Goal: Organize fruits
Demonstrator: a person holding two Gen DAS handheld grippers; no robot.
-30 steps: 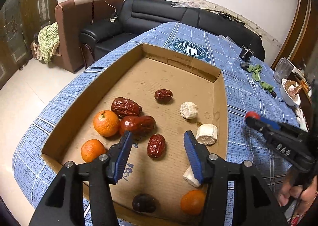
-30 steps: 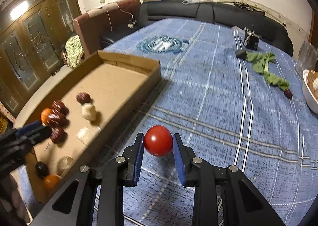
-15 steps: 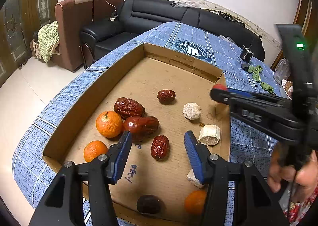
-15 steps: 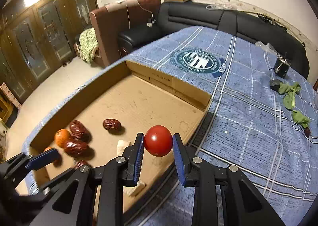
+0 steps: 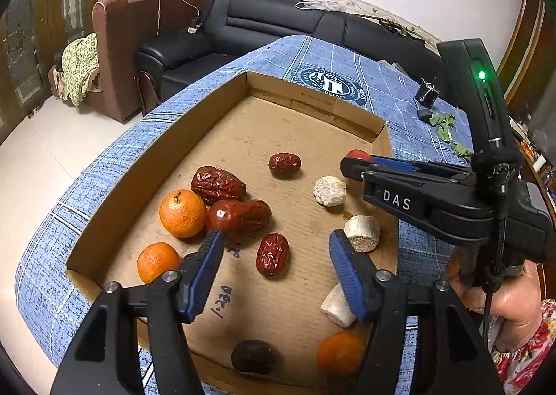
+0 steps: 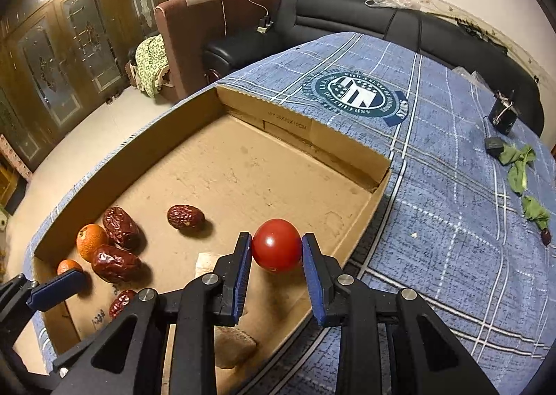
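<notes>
Right claw (image 6: 276,252) has carried the tomato (image 6: 277,245) over the cardboard tray (image 6: 351,151).

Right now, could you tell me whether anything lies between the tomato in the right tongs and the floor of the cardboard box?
Nothing visible does. The right tongs hold the tomato above the cardboard box, inside its right wall. The floor just ahead is bare; the nearest white chunk sits to the left.

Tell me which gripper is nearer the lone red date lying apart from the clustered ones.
Right. The right gripper, shut on the tomato, hovers just beside that date. The left gripper hangs open farther back, over another date.
</notes>
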